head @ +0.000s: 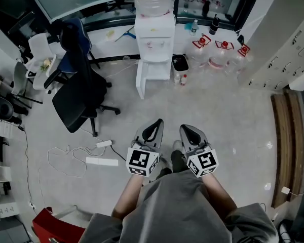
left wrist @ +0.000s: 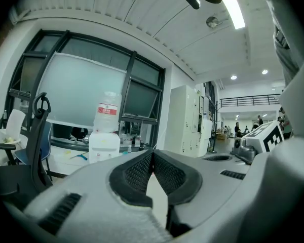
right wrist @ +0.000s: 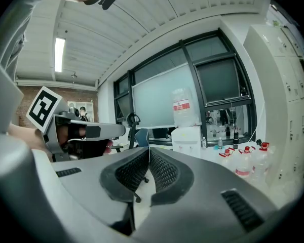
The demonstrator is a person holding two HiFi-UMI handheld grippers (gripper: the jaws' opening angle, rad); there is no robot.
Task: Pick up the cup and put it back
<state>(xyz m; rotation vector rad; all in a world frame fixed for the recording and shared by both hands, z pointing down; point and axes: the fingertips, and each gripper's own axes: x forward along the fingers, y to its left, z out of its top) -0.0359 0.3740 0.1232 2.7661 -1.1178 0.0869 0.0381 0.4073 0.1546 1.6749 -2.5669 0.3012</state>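
I cannot make out a cup in any view. Both grippers are held side by side at waist height over the grey floor, pointing toward a white water dispenser [head: 154, 39] at the far wall. In the head view my left gripper [head: 157, 121] and my right gripper [head: 185, 128] each show their marker cube. The left gripper [left wrist: 152, 153] has its black ribbed pads meeting at the tips with nothing between them. The right gripper [right wrist: 149, 151] is likewise shut and empty. The dispenser [left wrist: 104, 146] carries a large bottle on top and also shows in the right gripper view [right wrist: 186, 138].
A black office chair [head: 81, 85] stands left of the dispenser. Large water bottles [head: 220, 52] with red caps sit on the floor at its right, near white cabinets [head: 289, 49]. A white power strip [head: 102, 161] and cables lie on the floor at the left.
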